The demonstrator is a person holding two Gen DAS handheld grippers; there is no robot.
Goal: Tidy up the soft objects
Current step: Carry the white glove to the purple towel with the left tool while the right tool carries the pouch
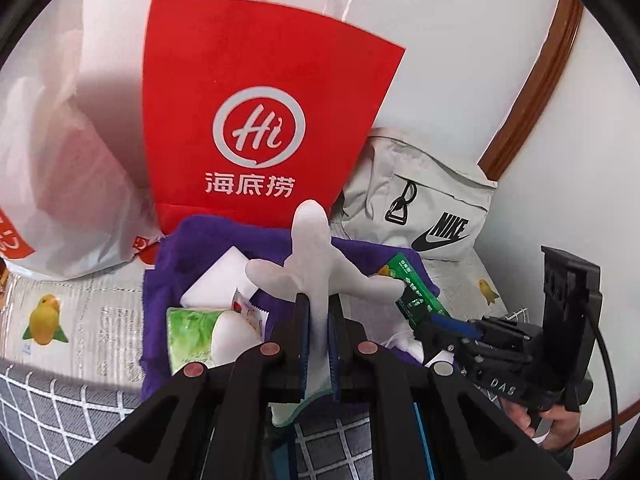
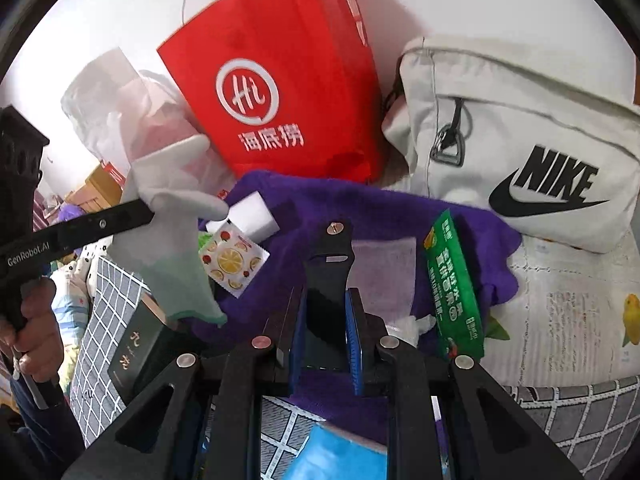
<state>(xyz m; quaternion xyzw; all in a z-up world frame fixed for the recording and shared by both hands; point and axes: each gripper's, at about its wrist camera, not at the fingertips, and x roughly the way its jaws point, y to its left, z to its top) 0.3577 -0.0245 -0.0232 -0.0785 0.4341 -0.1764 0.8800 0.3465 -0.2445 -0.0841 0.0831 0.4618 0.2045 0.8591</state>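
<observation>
My left gripper (image 1: 318,308) is shut on a white glove (image 1: 316,260) and holds it up above a purple towel (image 1: 200,240); the glove also shows in the right wrist view (image 2: 172,216). My right gripper (image 2: 326,300) is shut on a black strap (image 2: 330,272) with a metal stud, above the same towel (image 2: 360,208). On the towel lie a white sponge block (image 2: 248,216), a fruit-print sachet (image 2: 232,260), a green packet (image 2: 452,280) and a green tissue pack (image 1: 192,332).
A red paper bag (image 1: 260,112) stands behind the towel against the wall. A grey Nike bag (image 2: 520,140) lies to its right, a white plastic bag (image 1: 52,160) to its left. A dark book (image 2: 140,348) lies on the grid-pattern cover (image 2: 580,412).
</observation>
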